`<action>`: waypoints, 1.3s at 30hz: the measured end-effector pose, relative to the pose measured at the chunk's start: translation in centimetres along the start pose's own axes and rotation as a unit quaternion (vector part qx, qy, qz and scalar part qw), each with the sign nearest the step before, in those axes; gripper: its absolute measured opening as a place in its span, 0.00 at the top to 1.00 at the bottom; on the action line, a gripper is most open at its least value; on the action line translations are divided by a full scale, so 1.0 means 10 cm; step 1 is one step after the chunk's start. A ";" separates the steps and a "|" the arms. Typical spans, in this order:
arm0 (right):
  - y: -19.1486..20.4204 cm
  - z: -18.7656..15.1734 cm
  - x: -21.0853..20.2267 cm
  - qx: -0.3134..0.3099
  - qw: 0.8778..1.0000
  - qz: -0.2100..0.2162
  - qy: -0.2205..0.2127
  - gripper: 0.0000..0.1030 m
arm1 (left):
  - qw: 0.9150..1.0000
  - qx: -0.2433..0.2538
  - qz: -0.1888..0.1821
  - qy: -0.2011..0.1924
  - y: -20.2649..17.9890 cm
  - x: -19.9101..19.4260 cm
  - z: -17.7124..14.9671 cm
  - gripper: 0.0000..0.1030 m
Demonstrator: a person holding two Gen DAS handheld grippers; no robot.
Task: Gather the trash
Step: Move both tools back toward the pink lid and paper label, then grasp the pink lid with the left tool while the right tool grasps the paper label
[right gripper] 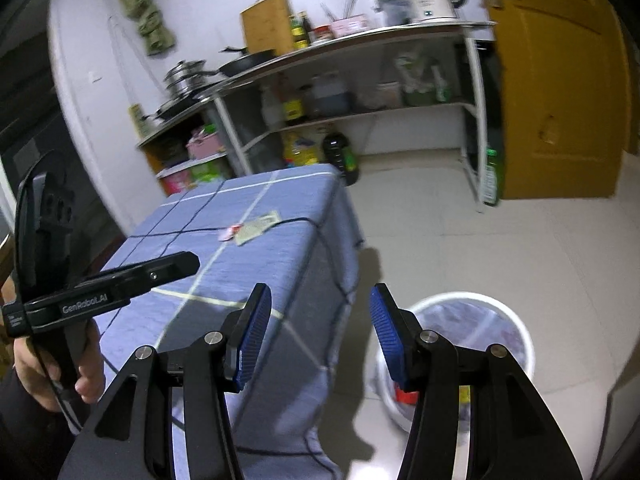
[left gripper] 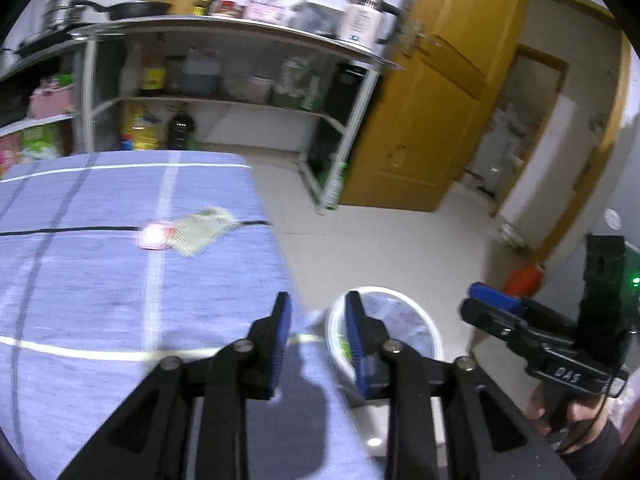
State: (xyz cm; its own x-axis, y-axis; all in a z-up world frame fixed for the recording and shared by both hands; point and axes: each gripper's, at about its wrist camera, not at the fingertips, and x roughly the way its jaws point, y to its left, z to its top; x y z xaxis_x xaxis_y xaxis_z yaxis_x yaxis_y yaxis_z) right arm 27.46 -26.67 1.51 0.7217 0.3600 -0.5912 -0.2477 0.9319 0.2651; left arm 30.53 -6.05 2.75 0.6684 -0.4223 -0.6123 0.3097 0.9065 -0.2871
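Note:
Two pieces of trash lie on the table's blue checked cloth point(left gripper: 100, 280): a pale flat wrapper point(left gripper: 204, 230) point(right gripper: 256, 228) and a small pink wrapper point(left gripper: 154, 236) point(right gripper: 228, 233) touching its left end. My left gripper point(left gripper: 318, 308) hovers open and empty over the table's near right corner, well short of them. Open too, my right gripper point(right gripper: 320, 300) holds nothing above the gap between table and bin. A white bin point(left gripper: 436, 344) point(right gripper: 516, 320) with a plastic liner stands on the floor right of the table, with red and yellow-green scraps inside.
A black cable point(left gripper: 60, 231) crosses the cloth by the wrappers. Behind the table stands a metal shelf rack point(left gripper: 240, 24) with pans, bottles and a kettle point(left gripper: 366, 20). A yellow door point(left gripper: 432, 120) hangs open at right. The floor is pale tile point(right gripper: 480, 240).

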 end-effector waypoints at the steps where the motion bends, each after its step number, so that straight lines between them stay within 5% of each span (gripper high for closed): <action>1: 0.04 0.02 0.07 -0.002 1.000 0.003 0.004 0.49 | 1.000 -0.008 0.008 -0.003 0.12 -0.03 0.00 0.62; 13: 0.52 0.28 0.82 -0.018 0.998 0.041 0.038 0.49 | 0.995 -0.060 0.080 0.015 1.19 0.42 0.18 0.57; 16: 0.57 0.28 0.92 -0.028 0.998 0.043 0.045 0.49 | 0.993 -0.071 0.090 0.024 1.31 0.61 0.24 0.48; 25: 0.58 0.36 1.27 -0.021 0.996 0.049 0.066 0.49 | 0.991 -0.076 0.104 0.024 1.40 0.96 0.37 0.48; 29: 0.60 0.43 1.44 -0.014 0.996 0.056 0.074 0.49 | 0.992 -0.073 0.097 0.035 1.40 1.05 0.39 0.72; 31: 0.61 0.48 1.55 -0.008 0.995 0.058 0.080 0.49 | 0.993 -0.071 0.091 0.029 1.40 1.03 0.41 0.95; 39: 0.73 0.72 2.04 -0.031 0.995 0.048 0.086 0.49 | 0.996 -0.060 0.061 0.012 1.47 0.87 0.48 0.98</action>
State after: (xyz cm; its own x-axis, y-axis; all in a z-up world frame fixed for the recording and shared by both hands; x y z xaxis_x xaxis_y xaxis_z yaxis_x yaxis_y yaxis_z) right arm 44.99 -12.84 -3.10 0.5737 0.4440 -0.6883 -0.3526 0.8923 0.2818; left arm 44.15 3.62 -3.29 0.6791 -0.3094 -0.6657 0.1421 0.9451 -0.2943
